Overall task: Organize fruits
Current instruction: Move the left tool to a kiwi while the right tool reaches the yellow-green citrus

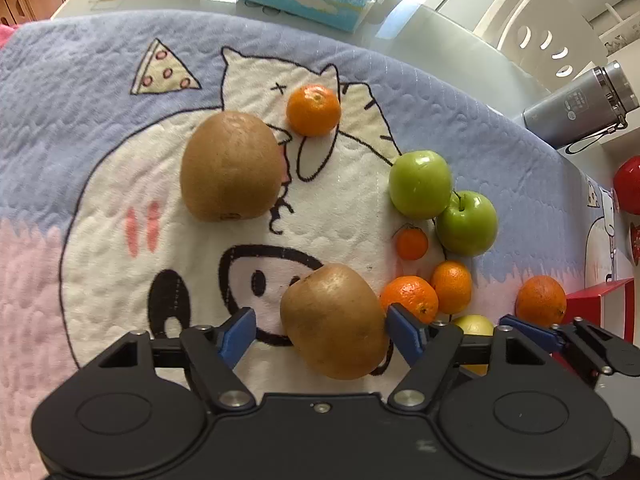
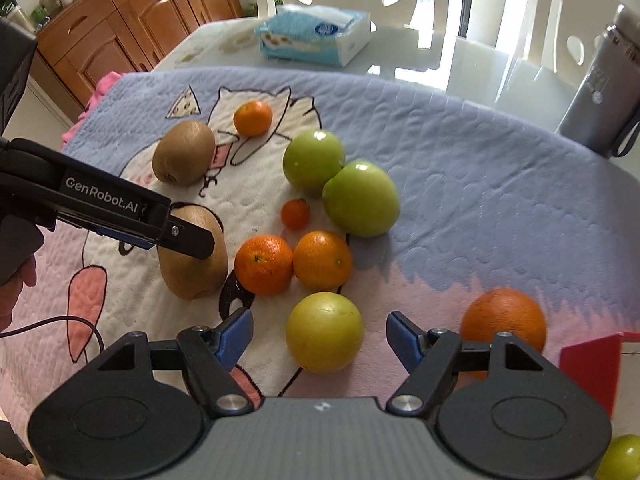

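Fruit lies loose on a quilted cartoon-print blanket (image 1: 100, 100) spread over a glossy white table (image 2: 460, 60). Left gripper (image 1: 320, 334) points steeply down over a brown fuzzy kiwi (image 1: 334, 320); its blue-padded fingers (image 1: 240, 336) stand wide on either side of the fruit, the right pad touching or nearly touching the skin, the left pad clear of it, so no firm hold. Right gripper (image 2: 320, 338) likewise stands open, its fingers (image 2: 236, 338) flanking a yellow-green round apple (image 2: 324, 332) without touching it. A second brown kiwi (image 1: 232, 166) sits farther up the blanket, with a small orange mandarin (image 1: 314, 110) just beyond. Two bright green apples (image 2: 340, 180) rest touching each other; below them lie a tiny mandarin (image 2: 295, 214) and two mandarins side by side (image 2: 292, 264). A larger orange (image 2: 504, 320) sits apart at the right, near a red box (image 2: 588, 368). At the far end of the table: blue tissue pack (image 2: 312, 40), grey metal flask (image 1: 580, 104).
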Demonstrator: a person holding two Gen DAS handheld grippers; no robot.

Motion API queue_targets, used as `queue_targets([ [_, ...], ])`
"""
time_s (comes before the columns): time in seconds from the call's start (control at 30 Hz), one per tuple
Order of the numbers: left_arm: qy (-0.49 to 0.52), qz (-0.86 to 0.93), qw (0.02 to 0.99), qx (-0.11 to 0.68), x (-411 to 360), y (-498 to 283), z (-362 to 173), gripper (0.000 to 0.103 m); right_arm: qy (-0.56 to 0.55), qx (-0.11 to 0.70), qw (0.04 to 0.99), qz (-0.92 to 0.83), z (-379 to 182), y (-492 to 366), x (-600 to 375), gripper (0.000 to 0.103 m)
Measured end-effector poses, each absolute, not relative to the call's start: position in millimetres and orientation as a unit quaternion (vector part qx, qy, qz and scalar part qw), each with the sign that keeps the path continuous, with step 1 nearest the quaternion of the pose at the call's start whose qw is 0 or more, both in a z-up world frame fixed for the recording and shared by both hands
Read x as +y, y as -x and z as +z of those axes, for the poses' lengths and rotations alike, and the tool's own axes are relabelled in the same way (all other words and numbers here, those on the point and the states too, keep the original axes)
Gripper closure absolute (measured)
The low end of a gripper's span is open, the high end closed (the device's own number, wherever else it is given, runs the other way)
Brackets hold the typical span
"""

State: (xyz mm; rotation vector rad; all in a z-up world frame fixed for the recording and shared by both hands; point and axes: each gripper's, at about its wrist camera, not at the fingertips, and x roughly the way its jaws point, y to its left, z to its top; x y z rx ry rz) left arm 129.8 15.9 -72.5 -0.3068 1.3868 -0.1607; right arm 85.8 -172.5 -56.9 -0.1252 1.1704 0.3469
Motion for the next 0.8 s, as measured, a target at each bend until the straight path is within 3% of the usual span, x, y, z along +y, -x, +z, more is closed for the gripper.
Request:
queue_targets([
  [0.37,0.146,-0.078,0.754,0.635,11.7,-130.5,-90.6,0.005,0.017,0.573,0.809,0.131,-86.5,-99.7,-177.8,0.028],
  [0.57,0.146,-0.081,0.755,0.634,10.1,-130.8,-91.8,0.002,-0.014,0.575,0.807,0.136,-91.2,-103.0,-177.4,0.008],
  [0.7,0.144,-0.084,0.754,0.635,10.8,-132.1,-90.8,0.001,0.015,0.574,0.807,0.135,-91.5,-100.3,-168.5,0.011],
  [0.77,0.144,-0.085,0.754,0.635,10.2,-133.6,-91.0,0.001,0.021,0.572,0.81,0.129,-90.2,-98.5,-168.0,0.018],
  [0.8,0.145,-0.084,0.754,0.635,10.6,-134.1,-90.7,0.001,0.022,0.57,0.812,0.123,-88.9,-98.1,-169.0,0.027],
])
